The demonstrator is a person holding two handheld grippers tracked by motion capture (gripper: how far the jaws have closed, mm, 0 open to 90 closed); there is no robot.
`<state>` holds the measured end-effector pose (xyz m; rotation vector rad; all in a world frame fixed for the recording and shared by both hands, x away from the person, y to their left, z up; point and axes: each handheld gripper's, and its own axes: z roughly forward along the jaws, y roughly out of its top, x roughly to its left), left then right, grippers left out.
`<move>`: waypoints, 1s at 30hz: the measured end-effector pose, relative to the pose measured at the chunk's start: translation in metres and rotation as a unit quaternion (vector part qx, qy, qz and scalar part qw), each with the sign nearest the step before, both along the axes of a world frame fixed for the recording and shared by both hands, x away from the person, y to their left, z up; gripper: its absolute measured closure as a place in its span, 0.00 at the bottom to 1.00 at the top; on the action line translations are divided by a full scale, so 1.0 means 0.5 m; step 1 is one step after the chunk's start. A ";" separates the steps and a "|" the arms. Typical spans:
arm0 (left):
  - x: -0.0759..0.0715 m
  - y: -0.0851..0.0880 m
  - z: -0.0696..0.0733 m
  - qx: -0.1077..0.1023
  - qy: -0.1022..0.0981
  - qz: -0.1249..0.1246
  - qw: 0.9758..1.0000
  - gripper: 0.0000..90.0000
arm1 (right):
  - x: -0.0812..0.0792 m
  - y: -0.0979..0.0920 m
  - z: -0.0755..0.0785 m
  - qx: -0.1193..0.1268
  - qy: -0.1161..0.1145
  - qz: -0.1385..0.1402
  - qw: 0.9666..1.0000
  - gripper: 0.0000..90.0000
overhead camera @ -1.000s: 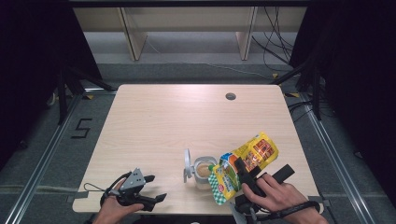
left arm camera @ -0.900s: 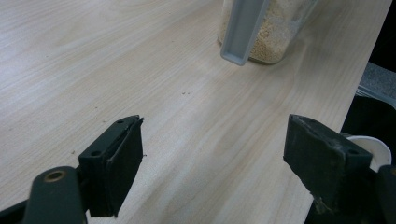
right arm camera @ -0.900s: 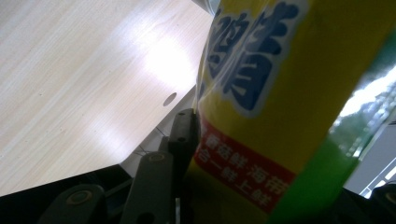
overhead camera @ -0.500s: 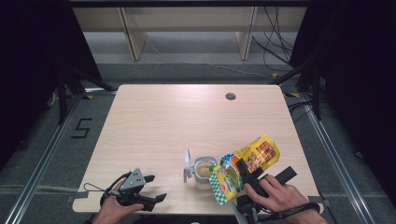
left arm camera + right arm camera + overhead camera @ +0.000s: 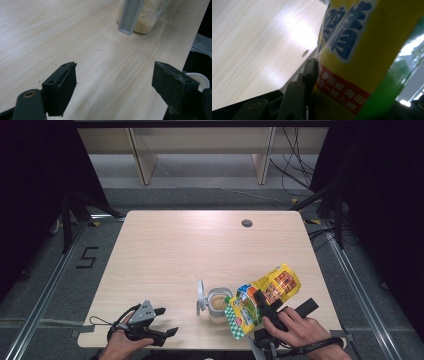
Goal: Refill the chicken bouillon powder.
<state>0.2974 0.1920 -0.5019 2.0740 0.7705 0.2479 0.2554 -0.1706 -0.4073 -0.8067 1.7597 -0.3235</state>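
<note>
Right gripper [image 5: 261, 306] clamped on the yellow-green bag [image 5: 260, 299], tipped over the open jar [image 5: 218, 302] near the tabletop's [image 5: 190, 245] front edge. Left gripper [image 5: 160, 322] gaping wide, holding nothing, by the front-left corner.

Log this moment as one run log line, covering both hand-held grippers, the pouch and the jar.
right hand-held gripper: shut on snack pouch, tilted over open jar | left hand-held gripper: open, holding nothing, on table | jar: part-filled with grains
</note>
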 end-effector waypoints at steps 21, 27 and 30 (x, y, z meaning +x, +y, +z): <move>0.000 -0.001 -0.001 -0.006 0.003 0.000 1.000 0.21 | -0.001 0.000 -0.001 0.003 -0.006 0.003 1.000 0.76; -0.001 -0.003 -0.002 -0.008 0.000 0.002 1.000 0.21 | 0.001 0.006 0.007 -0.031 -0.004 0.010 0.999 0.76; -0.001 -0.004 -0.003 -0.014 0.003 0.004 1.000 0.21 | 0.002 0.006 0.009 -0.028 -0.013 0.015 0.999 0.76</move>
